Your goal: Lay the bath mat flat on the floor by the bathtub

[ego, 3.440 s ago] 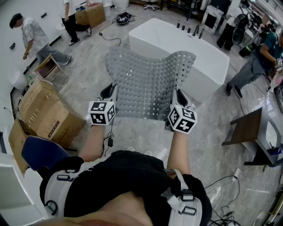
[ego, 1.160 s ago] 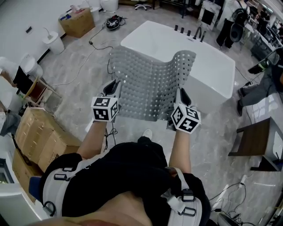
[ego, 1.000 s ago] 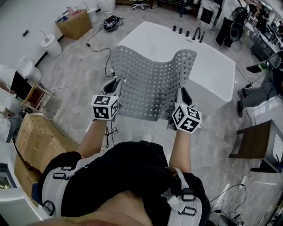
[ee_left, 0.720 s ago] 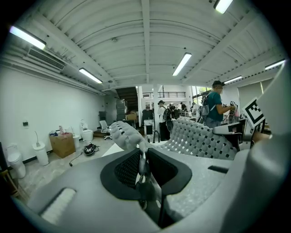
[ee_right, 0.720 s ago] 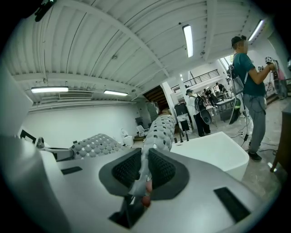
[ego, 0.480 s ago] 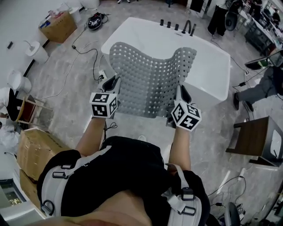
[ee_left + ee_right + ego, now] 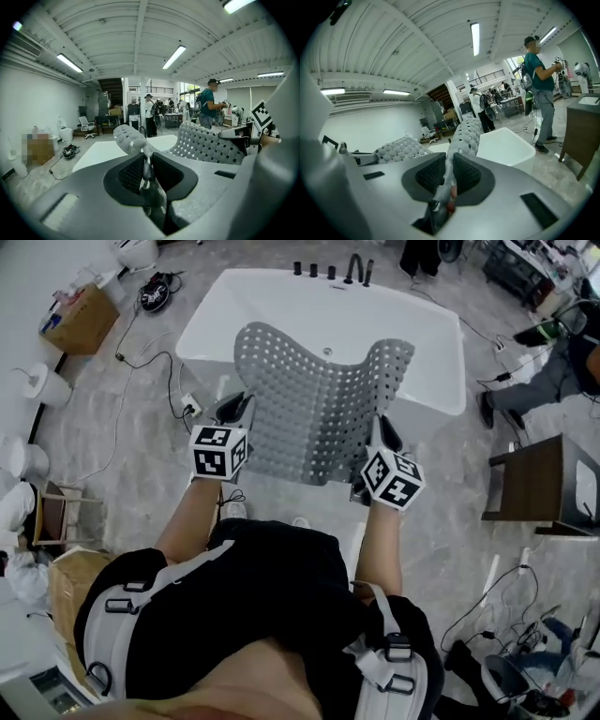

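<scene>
A grey perforated bath mat (image 7: 319, 404) is held up in the air, sagging in the middle, in front of the white bathtub (image 7: 281, 306). My left gripper (image 7: 234, 412) is shut on the mat's near left edge, and my right gripper (image 7: 384, 435) is shut on its near right edge. In the left gripper view the mat (image 7: 201, 143) is pinched between the jaws (image 7: 146, 165) and bulges ahead. In the right gripper view the mat (image 7: 466, 133) rises from between the jaws (image 7: 449, 176), with the bathtub (image 7: 504, 143) beyond it.
Marble floor (image 7: 141, 465) lies between me and the tub, with cables (image 7: 141, 362) and a socket block on the left. A dark wooden table (image 7: 534, 484) stands right. A cardboard box (image 7: 80, 320) and white bins sit far left. A person (image 7: 541, 89) stands right of the tub.
The view has swung so the bathtub now lies straight ahead and closer. Both grippers keep their hold on the mat, still raised.
</scene>
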Demonstrator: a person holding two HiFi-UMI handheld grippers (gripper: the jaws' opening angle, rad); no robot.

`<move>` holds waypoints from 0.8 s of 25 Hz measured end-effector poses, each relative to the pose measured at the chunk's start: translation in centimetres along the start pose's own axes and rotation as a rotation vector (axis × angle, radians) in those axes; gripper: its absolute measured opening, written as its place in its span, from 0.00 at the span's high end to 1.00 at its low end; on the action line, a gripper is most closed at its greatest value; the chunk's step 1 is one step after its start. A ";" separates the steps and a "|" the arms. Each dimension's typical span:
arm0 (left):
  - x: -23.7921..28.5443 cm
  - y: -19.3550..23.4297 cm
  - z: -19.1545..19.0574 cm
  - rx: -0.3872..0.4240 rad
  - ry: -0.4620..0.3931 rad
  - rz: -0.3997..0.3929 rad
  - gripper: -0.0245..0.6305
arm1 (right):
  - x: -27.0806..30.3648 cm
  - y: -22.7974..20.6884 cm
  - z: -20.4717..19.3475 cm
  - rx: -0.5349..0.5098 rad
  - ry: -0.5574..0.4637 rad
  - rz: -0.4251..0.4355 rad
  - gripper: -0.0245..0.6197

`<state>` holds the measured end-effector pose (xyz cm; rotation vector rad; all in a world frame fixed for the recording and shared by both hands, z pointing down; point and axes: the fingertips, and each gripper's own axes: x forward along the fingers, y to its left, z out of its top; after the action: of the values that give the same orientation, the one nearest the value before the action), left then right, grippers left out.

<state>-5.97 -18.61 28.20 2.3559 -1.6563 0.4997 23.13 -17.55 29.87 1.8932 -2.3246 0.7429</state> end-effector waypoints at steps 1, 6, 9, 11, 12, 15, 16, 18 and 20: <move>0.4 0.2 -0.1 0.006 0.000 -0.016 0.87 | 0.0 -0.1 -0.3 0.008 -0.003 -0.018 0.88; 2.4 1.6 -0.1 0.017 0.010 -0.110 0.87 | -0.7 -0.1 -1.5 0.048 -0.007 -0.125 0.88; 2.6 2.7 -0.5 0.023 0.024 -0.149 0.87 | -0.9 0.7 -2.1 0.056 -0.003 -0.163 0.88; 3.0 3.1 -1.0 0.025 0.039 -0.167 0.87 | -0.9 0.8 -2.5 0.057 0.000 -0.179 0.88; 3.3 3.4 -1.2 0.024 0.046 -0.173 0.87 | -0.8 0.7 -2.6 0.057 0.002 -0.189 0.88; 4.6 3.9 -1.1 0.019 0.066 -0.194 0.87 | -0.1 -0.4 -2.2 0.068 0.014 -0.222 0.88; 5.1 3.9 -1.1 0.018 0.073 -0.200 0.87 | 0.1 -0.9 -2.2 0.073 0.020 -0.233 0.88; 5.8 4.0 -1.2 0.016 0.086 -0.208 0.87 | 0.6 -1.6 -2.2 0.083 0.031 -0.249 0.88; 6.4 4.0 -1.6 0.011 0.099 -0.211 0.87 | 0.9 -2.2 -2.6 0.096 0.043 -0.256 0.88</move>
<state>-7.98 -24.92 32.15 2.4347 -1.3463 0.5745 24.28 -17.66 33.18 2.1376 -2.0019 0.8683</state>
